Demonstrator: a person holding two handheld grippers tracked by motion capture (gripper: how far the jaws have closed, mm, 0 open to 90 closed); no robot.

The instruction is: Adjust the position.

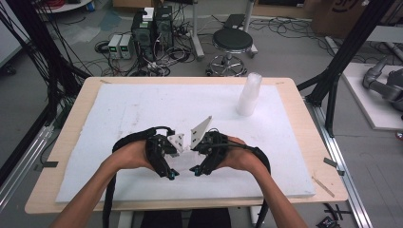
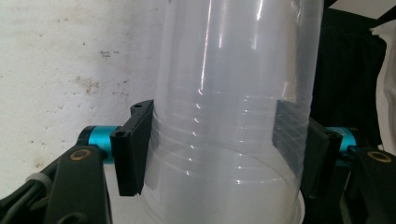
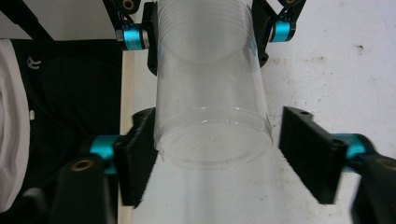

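A clear plastic cup (image 2: 229, 93) is held level above the white foam board (image 1: 119, 114), between the two grippers, which face each other. My left gripper (image 2: 219, 140) is shut on the cup, with both pads pressed on the ribbed band near its rim. In the right gripper view the cup (image 3: 210, 93) has its flat base toward the camera, and the left gripper (image 3: 205, 37) clamps its far end. My right gripper (image 3: 222, 149) straddles the base. Its left pad (image 3: 140, 154) touches the wall; its right pad (image 3: 308, 149) stands off with a gap. Both grippers (image 1: 183, 171) hover near the board's front middle.
A stack of clear cups (image 1: 249, 95) stands upright on the back right of the board. The wooden table (image 1: 304, 123) rims the board on all sides. Beyond the table are a black stool (image 1: 232, 42), cables and computer boxes (image 1: 152, 31) on the floor.
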